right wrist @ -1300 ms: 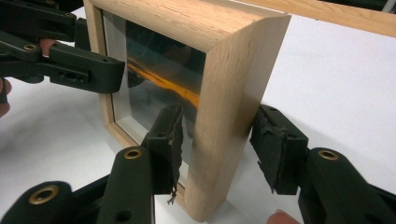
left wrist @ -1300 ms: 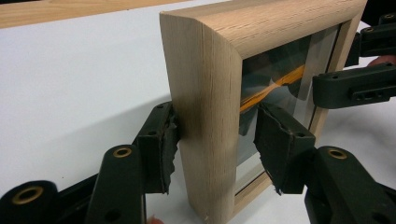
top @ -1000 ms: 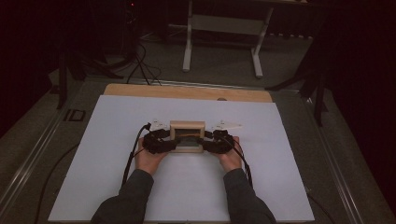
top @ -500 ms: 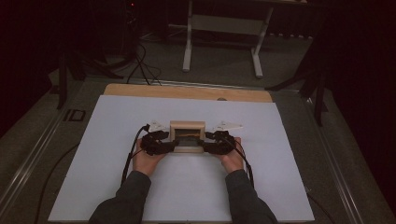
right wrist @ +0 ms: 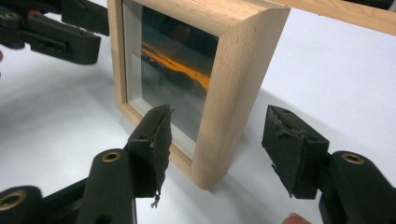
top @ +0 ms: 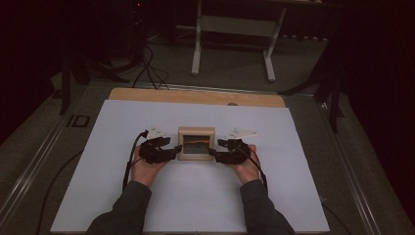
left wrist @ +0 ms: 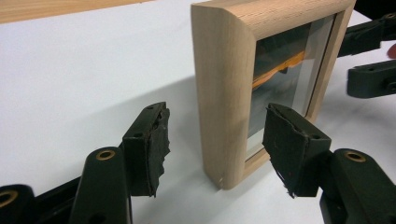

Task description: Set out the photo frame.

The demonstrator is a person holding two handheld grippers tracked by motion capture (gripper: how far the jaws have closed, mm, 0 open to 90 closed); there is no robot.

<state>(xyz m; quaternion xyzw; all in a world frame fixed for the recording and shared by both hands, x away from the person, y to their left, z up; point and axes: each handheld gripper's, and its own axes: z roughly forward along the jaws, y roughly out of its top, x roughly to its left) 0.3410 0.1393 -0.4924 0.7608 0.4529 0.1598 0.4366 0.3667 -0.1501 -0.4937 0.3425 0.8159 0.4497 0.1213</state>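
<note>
A white sheet (top: 147, 196) covers the table, with a wooden frame (top: 196, 143) standing upright at its middle. The left gripper (left wrist: 215, 149) straddles the frame's left edge, the right gripper (right wrist: 217, 149) its right edge, both with jaws apart, not touching

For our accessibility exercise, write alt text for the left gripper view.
A wooden frame stands upright on a white table, its near side edge between the open left gripper, jaws not touching it. The right gripper shows at the far side.
</note>
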